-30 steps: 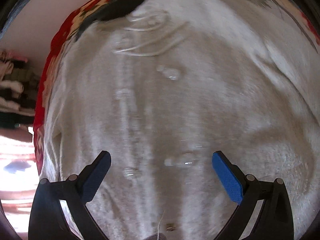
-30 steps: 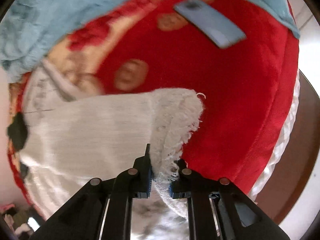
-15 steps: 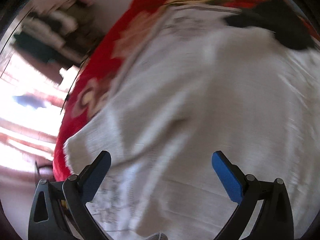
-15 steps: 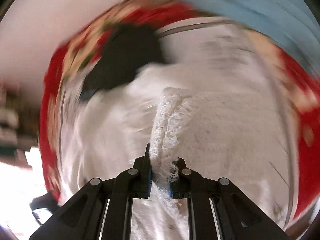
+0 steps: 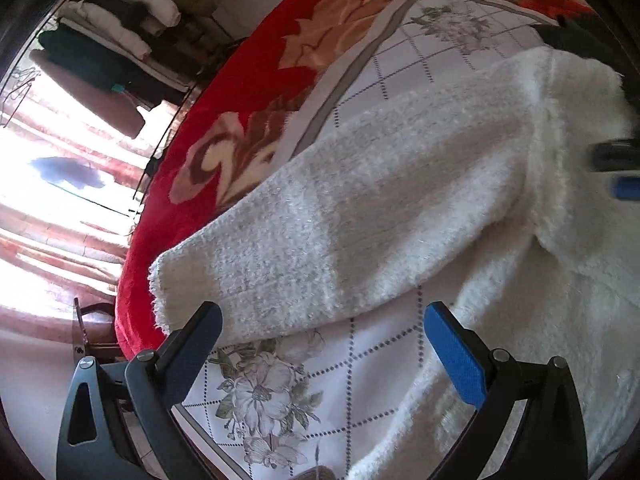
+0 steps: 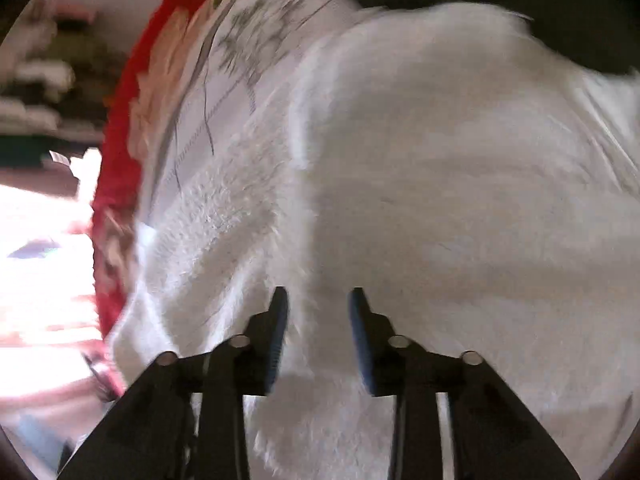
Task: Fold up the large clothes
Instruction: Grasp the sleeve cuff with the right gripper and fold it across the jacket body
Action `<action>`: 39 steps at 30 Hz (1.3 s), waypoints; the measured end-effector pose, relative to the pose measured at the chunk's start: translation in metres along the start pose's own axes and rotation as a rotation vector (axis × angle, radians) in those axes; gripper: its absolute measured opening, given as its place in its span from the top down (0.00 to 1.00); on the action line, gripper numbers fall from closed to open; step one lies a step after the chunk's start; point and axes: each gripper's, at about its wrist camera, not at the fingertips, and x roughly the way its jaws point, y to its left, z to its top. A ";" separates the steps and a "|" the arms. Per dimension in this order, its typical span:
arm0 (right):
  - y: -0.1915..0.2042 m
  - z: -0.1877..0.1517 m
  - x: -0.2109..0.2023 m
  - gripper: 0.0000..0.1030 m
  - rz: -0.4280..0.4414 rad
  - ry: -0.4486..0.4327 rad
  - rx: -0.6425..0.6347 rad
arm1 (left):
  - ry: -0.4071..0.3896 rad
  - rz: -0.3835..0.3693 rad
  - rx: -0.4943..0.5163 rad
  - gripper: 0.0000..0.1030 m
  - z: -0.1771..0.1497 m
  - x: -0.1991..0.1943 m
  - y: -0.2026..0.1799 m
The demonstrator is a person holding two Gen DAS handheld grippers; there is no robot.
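A large white fuzzy sweater (image 5: 400, 200) lies on a floral bedsheet (image 5: 280, 380). Its left sleeve stretches out to the cuff (image 5: 168, 280) near the bed's edge. My left gripper (image 5: 320, 344) is open and empty, hovering just below that sleeve. My right gripper (image 6: 318, 320) is open a little and empty, over the sweater's body (image 6: 440, 200); no cloth sits between its jaws. It also shows at the right edge of the left wrist view (image 5: 620, 168).
A red flowered blanket (image 5: 240, 92) covers the bed's left side down to the edge. Stacked clothes (image 5: 120, 28) stand on shelves beyond. A dark garment (image 6: 520, 8) lies past the sweater's top. A bright window sits at left.
My right gripper carried the right sleeve across the sweater's body and let it go, opening its jaws. My left gripper swung left from over the body to the left sleeve.
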 end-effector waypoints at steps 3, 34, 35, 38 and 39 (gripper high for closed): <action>-0.071 -0.037 -0.062 0.57 -0.076 -0.092 0.156 | 0.005 -0.039 0.013 0.00 -0.004 -0.013 -0.010; -0.282 -0.140 -0.054 0.66 -0.212 -0.037 0.385 | -0.013 -0.140 0.151 0.00 0.044 0.000 -0.202; -0.282 -0.129 -0.052 0.65 -0.234 -0.029 0.370 | -0.012 -0.149 0.139 0.00 0.047 0.003 -0.194; -0.260 -0.128 -0.058 0.62 -0.309 0.023 0.330 | 0.021 -0.189 0.062 0.00 0.043 -0.001 -0.165; -0.252 -0.136 -0.068 0.62 -0.339 0.026 0.312 | 0.036 -0.200 0.025 0.00 0.040 -0.003 -0.150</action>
